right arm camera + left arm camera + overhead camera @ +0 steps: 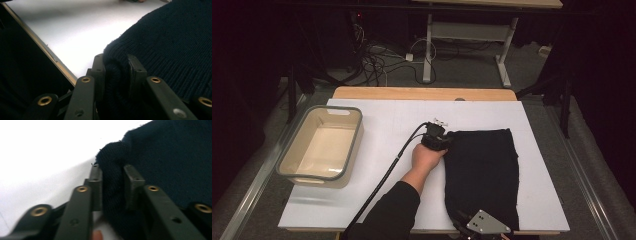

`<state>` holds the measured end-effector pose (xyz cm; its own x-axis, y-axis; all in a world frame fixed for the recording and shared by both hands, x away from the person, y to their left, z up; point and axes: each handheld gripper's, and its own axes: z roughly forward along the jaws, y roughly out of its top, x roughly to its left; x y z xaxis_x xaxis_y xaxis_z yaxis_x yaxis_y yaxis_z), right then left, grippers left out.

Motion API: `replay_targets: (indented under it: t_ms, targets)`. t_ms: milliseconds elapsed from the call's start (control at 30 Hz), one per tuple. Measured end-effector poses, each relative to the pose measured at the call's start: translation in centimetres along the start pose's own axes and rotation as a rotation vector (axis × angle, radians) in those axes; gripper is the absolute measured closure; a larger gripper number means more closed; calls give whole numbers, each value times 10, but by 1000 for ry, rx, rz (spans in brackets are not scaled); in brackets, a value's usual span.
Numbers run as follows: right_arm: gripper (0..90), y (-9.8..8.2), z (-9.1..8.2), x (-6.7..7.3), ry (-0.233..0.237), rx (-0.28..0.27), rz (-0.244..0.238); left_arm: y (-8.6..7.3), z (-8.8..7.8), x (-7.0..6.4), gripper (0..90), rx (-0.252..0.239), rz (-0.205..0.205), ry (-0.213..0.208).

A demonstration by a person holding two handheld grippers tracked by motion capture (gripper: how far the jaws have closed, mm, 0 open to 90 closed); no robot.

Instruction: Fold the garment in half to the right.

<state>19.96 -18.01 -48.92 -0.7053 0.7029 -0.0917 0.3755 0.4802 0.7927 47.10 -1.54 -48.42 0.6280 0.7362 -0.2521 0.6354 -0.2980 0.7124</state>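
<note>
A dark knitted cloth lies on the white table, its long axis running from six to twelve o'clock, right of the middle. The left gripper sits at the cloth's far left corner, about eleven o'clock of the cloth, its jaws clenched on a bunched fold of the knit. The right gripper is at the near edge, six o'clock, jaws pinching the ribbed hem. Both ends are gripped along the left side, so a lift or fold looks next. An empty tub stands at nine o'clock, well apart. No writing is readable.
</note>
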Motion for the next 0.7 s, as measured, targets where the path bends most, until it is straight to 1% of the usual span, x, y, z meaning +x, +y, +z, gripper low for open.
replay_targets:
  t_ms: [33,100,200,300,467,600,700]
  targets:
    - [732,0,0,0,0,-3,0,0,-1,0,740,-5,-6,0]
    - [737,1,-1,1,-6,-8,-5,1,-2,0,751,-21,4,10]
    - [739,5,-2,4,-13,-23,-15,4,-8,3,754,-43,5,14]
    - [740,10,1,6,-7,-33,-10,6,-14,8,754,-48,14,32]
    - [740,21,14,12,7,-34,-33,1,-25,28,753,-56,-5,61]
    - [739,32,26,17,26,-38,-35,-4,-35,46,753,-72,-33,79]
    - [739,41,37,22,38,-42,-44,-6,-43,59,752,-78,-38,101]
